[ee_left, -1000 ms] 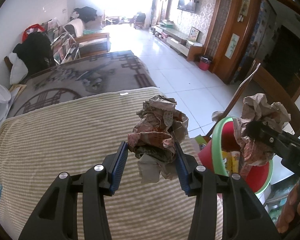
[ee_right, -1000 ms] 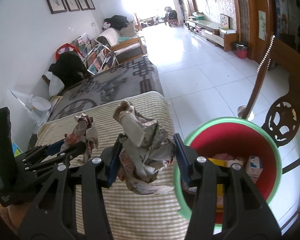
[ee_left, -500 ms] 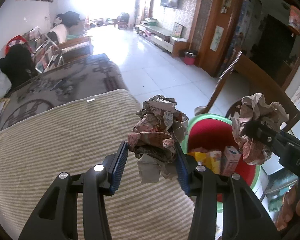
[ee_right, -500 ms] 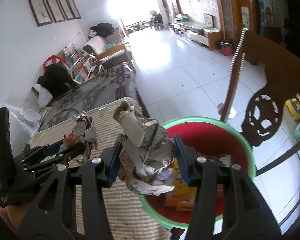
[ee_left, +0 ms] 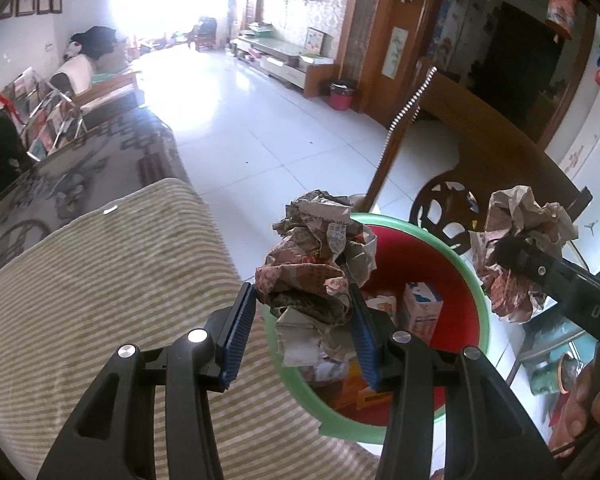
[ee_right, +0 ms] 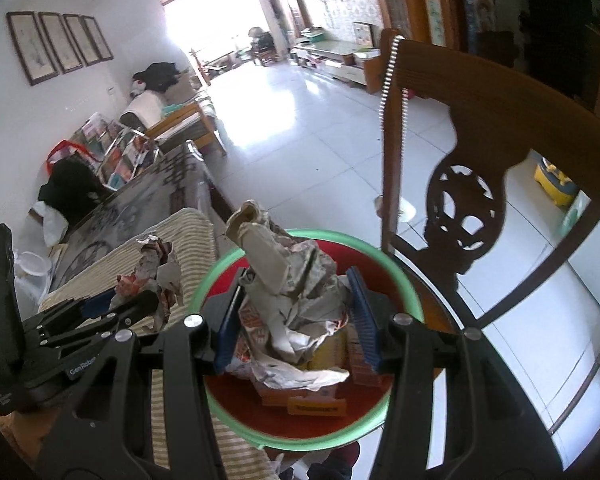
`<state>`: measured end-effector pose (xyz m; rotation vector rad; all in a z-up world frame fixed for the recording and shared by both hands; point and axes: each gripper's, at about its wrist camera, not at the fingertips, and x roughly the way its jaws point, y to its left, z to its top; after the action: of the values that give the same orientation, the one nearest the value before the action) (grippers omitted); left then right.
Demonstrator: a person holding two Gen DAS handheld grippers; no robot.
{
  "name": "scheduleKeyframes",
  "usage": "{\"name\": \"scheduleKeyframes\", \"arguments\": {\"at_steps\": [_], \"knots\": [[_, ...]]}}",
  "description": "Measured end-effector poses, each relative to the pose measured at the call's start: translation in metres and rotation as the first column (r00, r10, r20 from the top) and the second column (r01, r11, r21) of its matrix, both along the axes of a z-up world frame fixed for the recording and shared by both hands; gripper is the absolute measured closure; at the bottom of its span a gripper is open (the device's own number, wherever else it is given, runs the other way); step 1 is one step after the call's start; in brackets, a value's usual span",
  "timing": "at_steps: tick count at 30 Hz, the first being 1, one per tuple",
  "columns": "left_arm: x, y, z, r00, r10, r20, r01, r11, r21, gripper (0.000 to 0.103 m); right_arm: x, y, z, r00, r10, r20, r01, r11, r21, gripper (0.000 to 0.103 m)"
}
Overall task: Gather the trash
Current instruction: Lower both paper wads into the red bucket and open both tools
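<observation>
Two paper wads, one per gripper: left gripper (ee_left: 302,330) clamped a wad (ee_left: 316,268), right gripper (ee_right: 296,322) clamped the other wad (ee_right: 296,304), both above one red bin (ee_right: 404,292). Only the left view showed the carton (ee_left: 420,310) inside.

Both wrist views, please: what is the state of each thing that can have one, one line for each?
Left gripper: jaws shut on a crumpled paper wad, held over the bin's near rim.
Right gripper: jaws shut on a second paper wad, held above the bin's opening.
Red bin: upright, no lid on it, partly filled with cartons and wrappers.
Striped blanket: spread flat.
</observation>
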<state>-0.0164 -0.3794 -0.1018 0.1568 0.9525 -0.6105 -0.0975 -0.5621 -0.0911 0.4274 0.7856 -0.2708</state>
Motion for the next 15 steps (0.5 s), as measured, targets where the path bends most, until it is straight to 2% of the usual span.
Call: {"name": "scheduleKeyframes", "arguments": {"at_steps": [15], "knots": [[0.008,-0.036,-0.029,0.996,-0.053,-0.075,0.055,0.998,0.029,0.059,-0.001,-0.022,-0.009,0.999,-0.038,-0.033,0.038,0.999,0.002,0.055]]}}
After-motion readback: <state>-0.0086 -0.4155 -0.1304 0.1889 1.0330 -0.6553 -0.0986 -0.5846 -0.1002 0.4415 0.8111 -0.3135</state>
